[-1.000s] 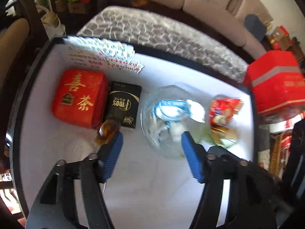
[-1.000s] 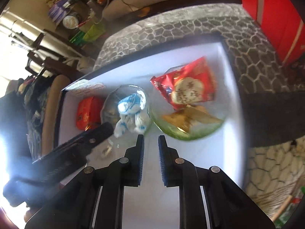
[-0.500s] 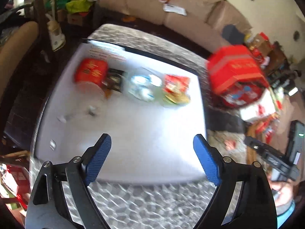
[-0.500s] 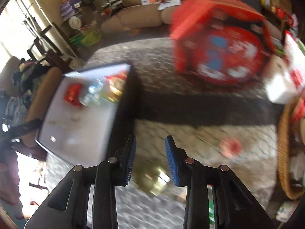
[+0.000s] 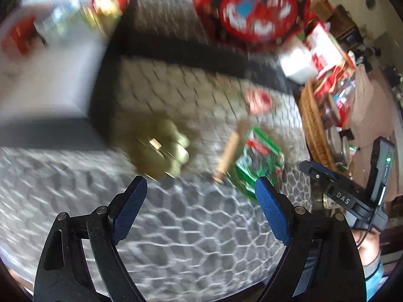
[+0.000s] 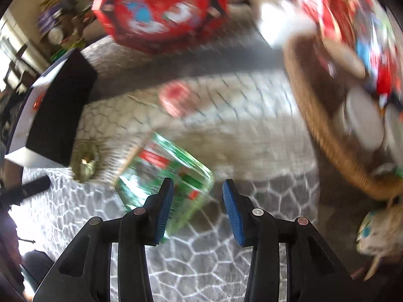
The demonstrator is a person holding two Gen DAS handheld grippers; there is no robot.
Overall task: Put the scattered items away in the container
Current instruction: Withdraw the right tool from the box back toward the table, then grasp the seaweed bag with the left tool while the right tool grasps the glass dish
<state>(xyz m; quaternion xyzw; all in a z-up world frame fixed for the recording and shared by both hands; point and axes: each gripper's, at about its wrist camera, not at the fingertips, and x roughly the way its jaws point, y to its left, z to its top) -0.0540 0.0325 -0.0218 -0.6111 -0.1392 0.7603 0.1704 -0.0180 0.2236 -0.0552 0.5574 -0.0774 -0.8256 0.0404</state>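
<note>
Both views are motion-blurred. My left gripper stands open over the grey honeycomb-patterned cloth, nothing between its blue pads. Ahead of it lie a gold foil bundle, a tan stick, a green-and-red packet and a small red wrapper. The white box holding red and clear packets sits at the upper left. My right gripper hangs just right of the green packet; its jaws are opening, with only cloth between them. Further off lie the red wrapper and gold bundle.
A big red tin stands beyond the cloth. A wicker basket full of packets and jars sits at the right, and the white box's dark wall at the left. A person's hand holds the right gripper's body.
Both grippers have swung away from the white box, right across the cloth to the scattered items. The left opened wider early on; the right went from nearly shut to partly open.
</note>
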